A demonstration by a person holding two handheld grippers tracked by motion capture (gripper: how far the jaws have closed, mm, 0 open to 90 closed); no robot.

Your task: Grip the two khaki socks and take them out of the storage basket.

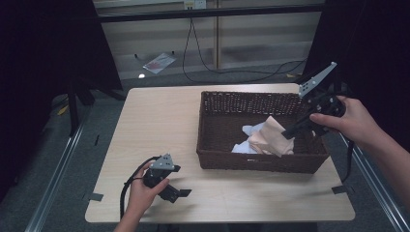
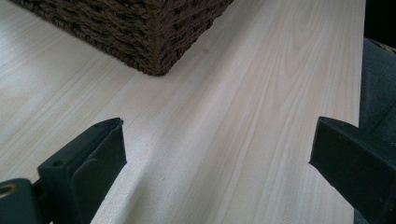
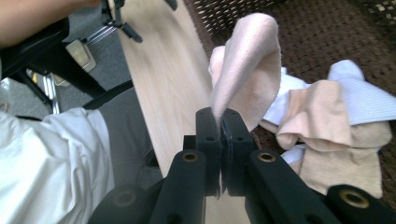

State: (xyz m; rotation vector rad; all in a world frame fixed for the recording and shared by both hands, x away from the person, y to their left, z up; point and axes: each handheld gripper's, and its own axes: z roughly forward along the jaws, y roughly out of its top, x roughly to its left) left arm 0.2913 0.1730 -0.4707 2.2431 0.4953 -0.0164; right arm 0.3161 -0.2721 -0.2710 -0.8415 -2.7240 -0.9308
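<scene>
A dark wicker basket (image 1: 220,153) sits on the right half of the wooden table (image 1: 159,121). Inside lie peach cloths (image 1: 270,140) and a white cloth (image 1: 249,129). My right gripper (image 1: 288,134) reaches into the basket from the right and is shut on a corner of a peach cloth (image 3: 247,70), which rises a little above the pile. In the right gripper view the cloth edge is pinched between the closed jaws (image 3: 220,123). My left gripper (image 1: 181,181) rests near the table's front edge, left of the basket, open with bare table between its jaws (image 2: 217,144). The basket corner (image 2: 159,51) stands ahead of it.
The left and back parts of the table are bare wood. Cables (image 1: 227,70) and a plastic bag (image 1: 158,62) lie on the floor beyond the table. Tape marks (image 1: 95,196) sit at the table's front corners.
</scene>
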